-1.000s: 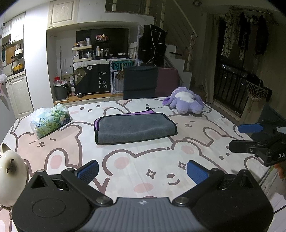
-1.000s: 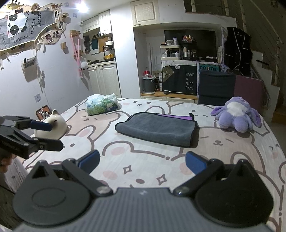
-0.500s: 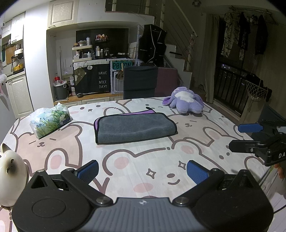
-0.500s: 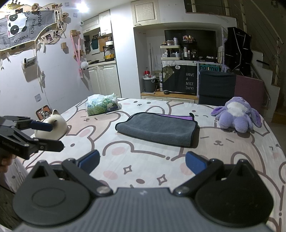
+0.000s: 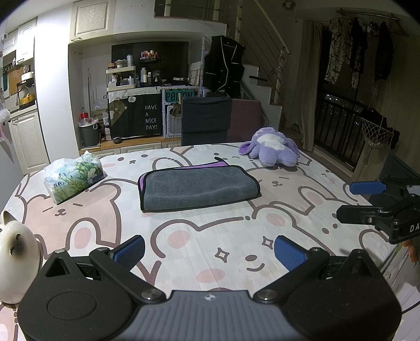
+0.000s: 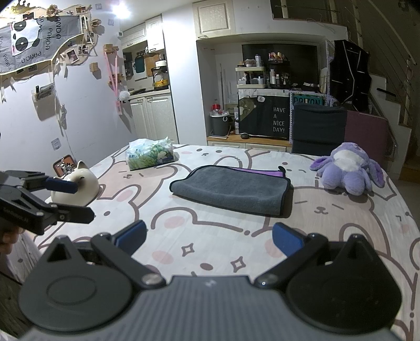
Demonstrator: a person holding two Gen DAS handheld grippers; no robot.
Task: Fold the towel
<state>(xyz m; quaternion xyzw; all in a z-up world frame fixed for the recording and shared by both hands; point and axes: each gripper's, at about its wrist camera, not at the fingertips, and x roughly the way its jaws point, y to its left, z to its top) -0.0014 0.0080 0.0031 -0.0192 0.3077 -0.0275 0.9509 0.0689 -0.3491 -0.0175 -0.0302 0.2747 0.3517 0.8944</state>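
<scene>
Towel: grey w/ black trim, already folded into a flat rectangle, purple layer showing at far edge; lies near centre of table on bear-print cloth. Left gripper: released, blue pads spread wide, nothing between them, held at near table edge, well apart from towel. Right gripper: same, spread and empty, near edge. Tissue pack left of towel; purple plush at far right; white cat figurine beside left gripper.

Dim indoor light; ceiling lamp glare; fisheye-bent, dark corners.
</scene>
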